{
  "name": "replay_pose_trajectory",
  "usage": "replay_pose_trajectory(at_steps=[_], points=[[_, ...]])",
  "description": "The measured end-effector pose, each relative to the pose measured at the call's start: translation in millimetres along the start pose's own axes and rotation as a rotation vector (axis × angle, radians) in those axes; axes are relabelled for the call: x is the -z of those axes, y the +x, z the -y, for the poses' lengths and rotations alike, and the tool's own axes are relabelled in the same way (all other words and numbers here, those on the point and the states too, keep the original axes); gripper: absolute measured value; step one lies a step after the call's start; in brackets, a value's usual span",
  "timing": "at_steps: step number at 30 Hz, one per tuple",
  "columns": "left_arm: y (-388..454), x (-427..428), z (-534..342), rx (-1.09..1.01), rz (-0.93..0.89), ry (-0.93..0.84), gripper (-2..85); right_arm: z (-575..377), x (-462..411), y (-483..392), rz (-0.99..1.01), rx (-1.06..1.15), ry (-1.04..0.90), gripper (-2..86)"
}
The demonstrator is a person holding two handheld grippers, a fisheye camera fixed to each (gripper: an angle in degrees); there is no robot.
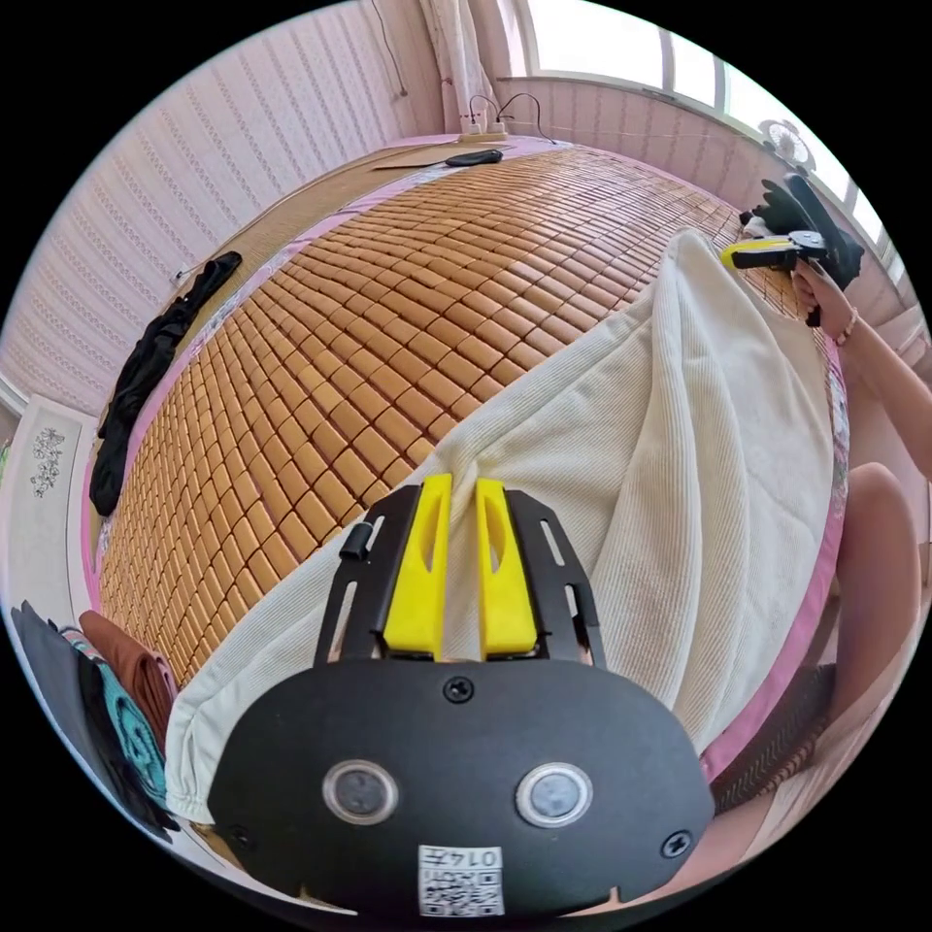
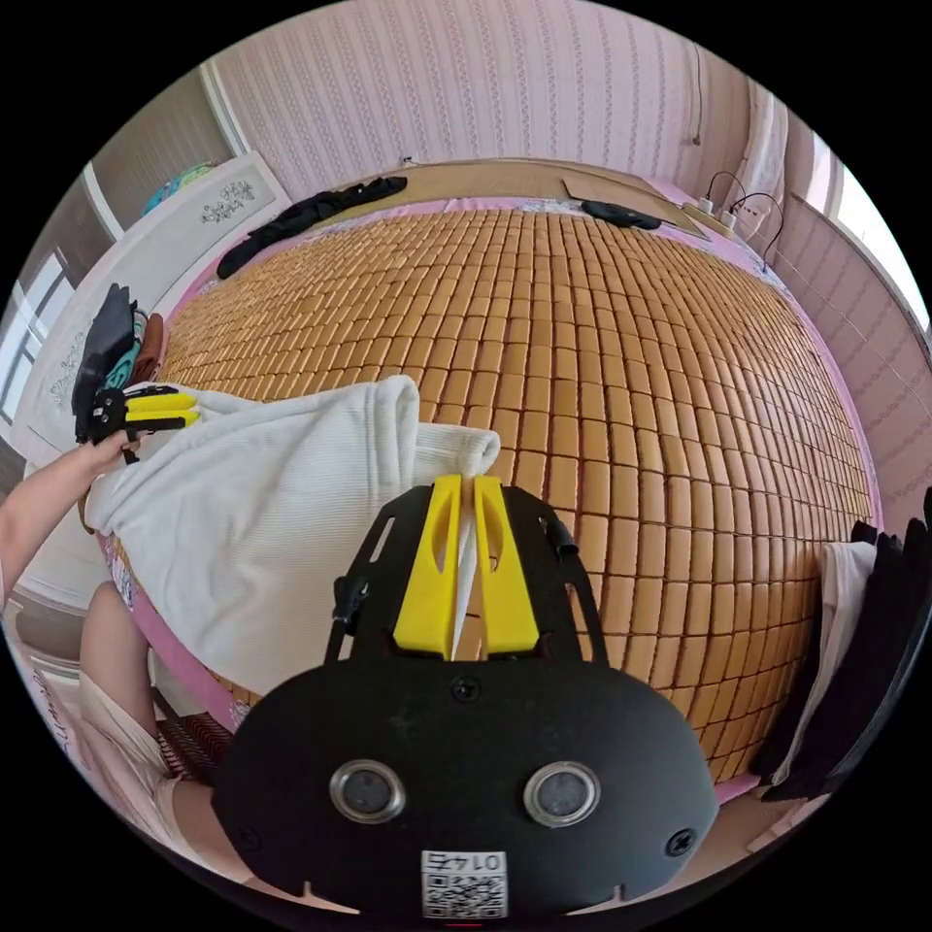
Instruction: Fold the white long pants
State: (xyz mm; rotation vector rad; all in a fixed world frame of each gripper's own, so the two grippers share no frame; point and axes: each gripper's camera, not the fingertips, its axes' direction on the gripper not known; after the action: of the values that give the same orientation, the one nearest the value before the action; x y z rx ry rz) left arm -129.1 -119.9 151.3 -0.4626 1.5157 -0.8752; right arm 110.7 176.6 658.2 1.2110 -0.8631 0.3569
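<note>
Evidently the fold is under way: the wide bed (image 2: pixel 631 369) with its amber tiled bamboo mat, in a pink-papered room, carries the white ribbed long pants (image 1: pixel 621 466) along its near edge. Both the left gripper (image 1: pixel 462 563) and right gripper (image 2: pixel 464 568) pinch cloth, jaws nearly closed. Next, I judge, they carry one end over evenly.

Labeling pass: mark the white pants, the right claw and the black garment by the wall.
white pants (image 1: pixel 680 466): left gripper view, ribbed cloth mid-panel.
right claw (image 2: pixel 464 524): right gripper view, between the yellow tips, shut on the pants' edge.
black garment (image 2: pixel 311 214): right gripper view, its middle.
</note>
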Motion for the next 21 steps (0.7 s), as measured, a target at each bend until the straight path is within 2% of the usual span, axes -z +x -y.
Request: replay_pose_trajectory(at_steps=[5, 8, 10, 11, 12, 14, 16, 18, 20, 21], points=[[-9.1, -21.6, 30.6, 0.032, 0.081, 0.008, 4.4, 45.9, 13.0, 23.0, -0.045, 0.01, -0.01, 1.2], [-23.7, -30.5, 47.7, 0.114, 0.048, 0.032, 4.8, 79.8, 4.3, 46.0, -0.06, -0.094, -0.058, 2.5], [-34.4, -20.4, 49.1, 0.186, -0.014, 0.106, 4.4, 88.4, 17.2, 52.5, -0.005, -0.147, -0.008, 3.4], [-39.1, -4.9, 44.1, 0.211, -0.061, 0.193, 4.4, 89.6, 36.4, 50.7, 0.058, -0.153, 0.087, 4.0], [-41.1, 13.7, 35.6, 0.207, -0.1, 0.274, 4.7, 90.4, 53.2, 43.8, 0.124, -0.119, 0.168, 4.8], [-38.9, 40.6, 18.8, 0.169, -0.161, 0.334, 5.8, 95.0, 62.7, 29.5, 0.183, -0.06, 0.194, 6.0], [-29.8, 60.3, -5.3, 0.134, -0.194, 0.318, 7.3, 101.8, 51.4, 15.2, 0.186, -0.021, 0.108, 9.2], [-11.9, 67.4, -48.6, 0.124, -0.248, 0.236, 9.1, 104.8, 10.8, 4.2, 0.132, -0.018, -0.09, 12.5], [2.0, 59.0, -82.0, 0.114, -0.25, 0.157, 9.6, 101.7, -13.2, 1.6, 0.092, -0.047, -0.193, 11.2], [8.0, 47.1, -97.6, 0.107, -0.206, 0.1, 9.5, 97.2, -2.9, -4.1, 0.018, -0.039, -0.131, 8.6]])
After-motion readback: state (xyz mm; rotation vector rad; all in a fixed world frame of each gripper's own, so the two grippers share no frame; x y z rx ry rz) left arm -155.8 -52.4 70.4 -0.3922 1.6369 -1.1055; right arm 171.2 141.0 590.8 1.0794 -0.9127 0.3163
